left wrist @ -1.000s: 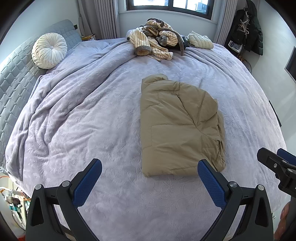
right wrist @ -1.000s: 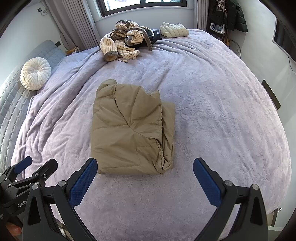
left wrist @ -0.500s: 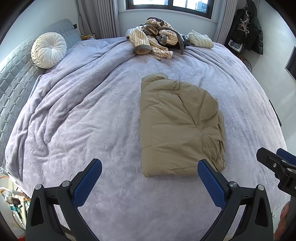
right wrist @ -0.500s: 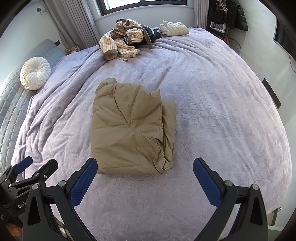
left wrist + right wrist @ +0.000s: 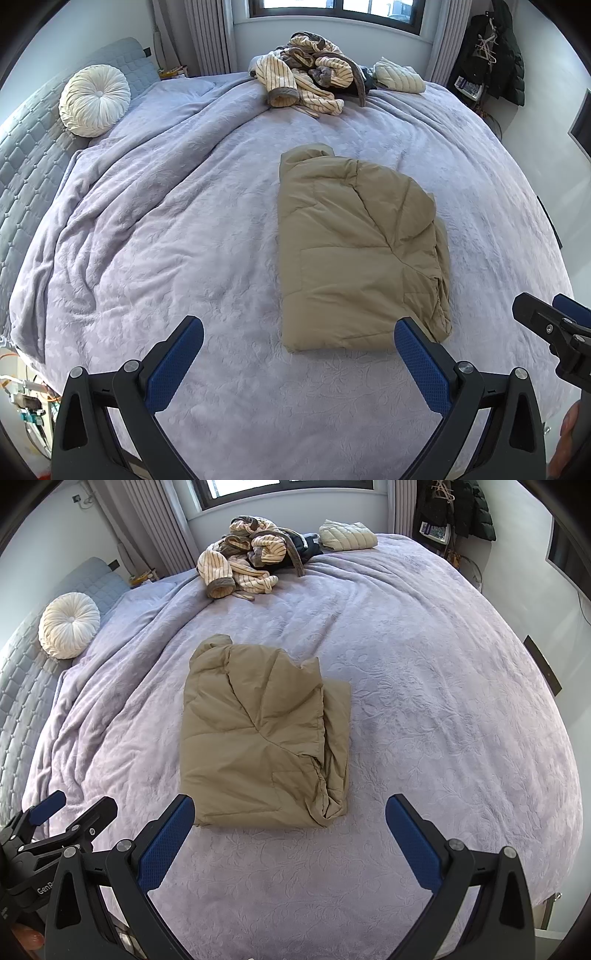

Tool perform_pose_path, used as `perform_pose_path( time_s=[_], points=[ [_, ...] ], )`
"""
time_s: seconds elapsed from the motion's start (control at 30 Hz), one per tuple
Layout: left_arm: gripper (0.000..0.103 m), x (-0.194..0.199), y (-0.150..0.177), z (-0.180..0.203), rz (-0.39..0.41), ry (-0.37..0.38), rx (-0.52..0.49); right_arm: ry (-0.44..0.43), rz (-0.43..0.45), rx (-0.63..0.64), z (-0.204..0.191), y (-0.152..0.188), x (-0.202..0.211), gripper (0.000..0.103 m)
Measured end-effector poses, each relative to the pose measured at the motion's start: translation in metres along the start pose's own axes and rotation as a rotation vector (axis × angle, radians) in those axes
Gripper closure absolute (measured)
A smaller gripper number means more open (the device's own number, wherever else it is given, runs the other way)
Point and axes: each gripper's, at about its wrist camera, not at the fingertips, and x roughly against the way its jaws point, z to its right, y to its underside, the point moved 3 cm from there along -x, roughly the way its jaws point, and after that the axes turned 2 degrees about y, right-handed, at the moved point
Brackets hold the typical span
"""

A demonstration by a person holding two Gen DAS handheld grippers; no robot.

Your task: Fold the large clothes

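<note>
A big purple bed [image 5: 155, 236] fills the room under a window. One folded tan coat [image 5: 354, 254] lies mid-frame. One round pillow [image 5: 94, 99] upper left. Left gripper [image 5: 299, 354] and right gripper [image 5: 290, 827] both gape wide, empty.

Bedroom: bed [image 5: 184, 258], curtained window [image 5: 332, 7]

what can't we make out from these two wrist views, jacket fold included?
- Tan jacket: underside and inner layers hidden by its own top fold, both views.
- Dark garment: mostly buried under the striped clothes pile, right wrist view.
- Right gripper: cut off by the frame edge in the left wrist view.
- Bed: near edge hidden behind the left gripper.
</note>
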Motion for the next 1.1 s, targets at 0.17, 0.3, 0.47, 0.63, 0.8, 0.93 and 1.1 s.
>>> perform_pose_path(
  time_s=[0.17, 0.3, 0.47, 0.63, 0.8, 0.93, 1.1],
  points=[
    [0.0, -0.004, -0.004, -0.002, -0.006, 0.003, 0.003, -0.001, -0.001, 0.002, 0.001, -0.002, -0.001, 0.0],
    [0.0, -0.009, -0.008, -0.006, -0.008, 0.002, 0.004, -0.001, -0.001, 0.005, 0.002, -0.002, -0.001, 0.0],
    [0.0, -0.011, -0.012, -0.008, -0.008, 0.008, -0.003, -0.001, -0.002, 0.004, 0.001, -0.002, -0.001, 0.0],
    [0.0, -0.011, -0.015, -0.006, -0.004, 0.006, -0.019, -0.001, -0.002, 0.004, 0.001, -0.004, -0.001, 0.0],
    [0.0, -0.011, -0.015, -0.005, -0.006, 0.009, -0.02, -0.001, -0.003, 0.004, 0.001, -0.003, -0.001, 0.0],
    [0.0, -0.012, -0.017, -0.004, -0.007, 0.012, -0.023, -0.001, -0.003, 0.003, 0.0, -0.004, -0.001, 0.0],
    [0.0, -0.013, -0.018, -0.004, -0.01, 0.019, -0.025, -0.001, -0.003, 0.004, 0.0, -0.003, -0.001, 0.0]
  ],
)
